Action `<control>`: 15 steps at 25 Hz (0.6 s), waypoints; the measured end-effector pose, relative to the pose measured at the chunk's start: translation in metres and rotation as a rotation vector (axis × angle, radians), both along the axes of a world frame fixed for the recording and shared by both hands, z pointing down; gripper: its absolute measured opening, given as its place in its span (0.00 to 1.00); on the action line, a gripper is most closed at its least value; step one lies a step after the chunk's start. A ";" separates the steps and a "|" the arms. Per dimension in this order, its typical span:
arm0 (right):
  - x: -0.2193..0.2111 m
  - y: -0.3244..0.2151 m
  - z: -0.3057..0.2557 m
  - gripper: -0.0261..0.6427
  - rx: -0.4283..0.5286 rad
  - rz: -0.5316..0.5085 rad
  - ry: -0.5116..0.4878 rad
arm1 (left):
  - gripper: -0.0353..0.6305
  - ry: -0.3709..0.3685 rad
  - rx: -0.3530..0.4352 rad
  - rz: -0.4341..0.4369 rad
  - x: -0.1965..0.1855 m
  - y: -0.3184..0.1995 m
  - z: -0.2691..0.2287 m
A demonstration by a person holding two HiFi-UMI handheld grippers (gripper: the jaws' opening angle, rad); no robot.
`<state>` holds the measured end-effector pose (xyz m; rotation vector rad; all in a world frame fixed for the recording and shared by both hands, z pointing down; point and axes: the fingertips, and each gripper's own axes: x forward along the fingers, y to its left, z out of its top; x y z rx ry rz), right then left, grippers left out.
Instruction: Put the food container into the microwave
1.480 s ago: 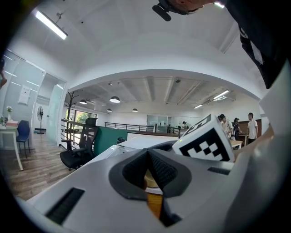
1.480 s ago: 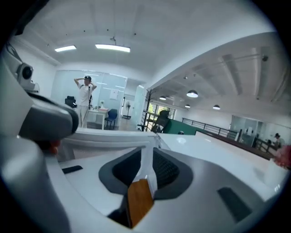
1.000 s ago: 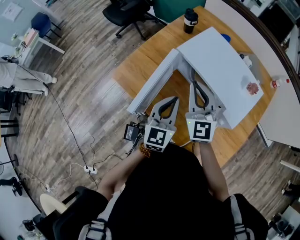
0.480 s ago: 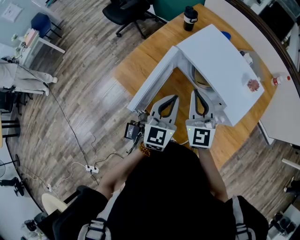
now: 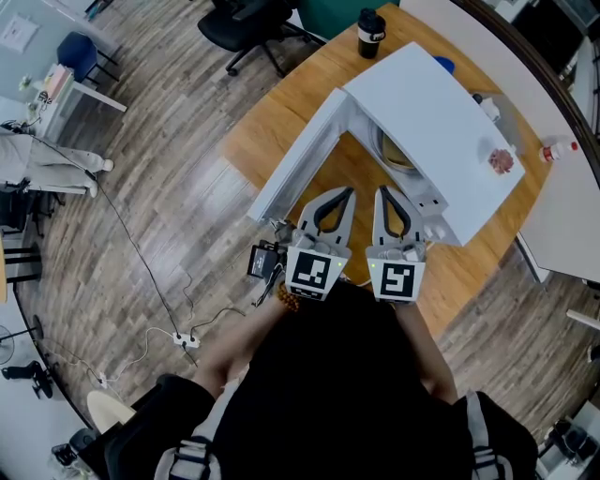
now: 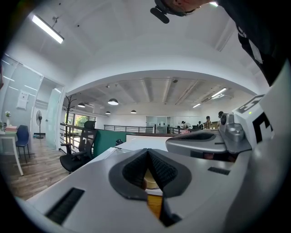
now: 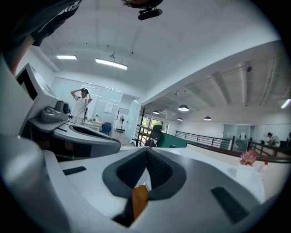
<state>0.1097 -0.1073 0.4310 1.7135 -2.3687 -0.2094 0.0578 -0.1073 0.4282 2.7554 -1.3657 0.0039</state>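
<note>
A white microwave stands on a round wooden table, its door swung open to the left. Inside the cavity sits the food container, a round tan bowl partly hidden under the microwave's top; in the left gripper view a tan sliver of it shows between the jaws. My left gripper and right gripper are side by side in front of the opening, both shut and holding nothing. The right gripper's jaws meet at the tip, as do the left gripper's.
A black tumbler stands at the table's far edge. A small pink object lies on the microwave's top. A red-capped bottle lies on the white table at right. An office chair and floor cables are to the left.
My right gripper has drawn back out of the microwave's opening toward me, and the left gripper has come back slightly too. The container now shows inside the cavity.
</note>
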 end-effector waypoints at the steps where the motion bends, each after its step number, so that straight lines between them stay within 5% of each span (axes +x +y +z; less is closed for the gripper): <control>1: -0.001 0.001 0.000 0.05 -0.002 -0.004 0.003 | 0.08 -0.001 0.000 0.001 0.000 0.000 0.000; 15: -0.004 0.006 0.012 0.05 -0.044 -0.037 0.006 | 0.08 -0.003 0.000 0.014 0.005 0.000 0.001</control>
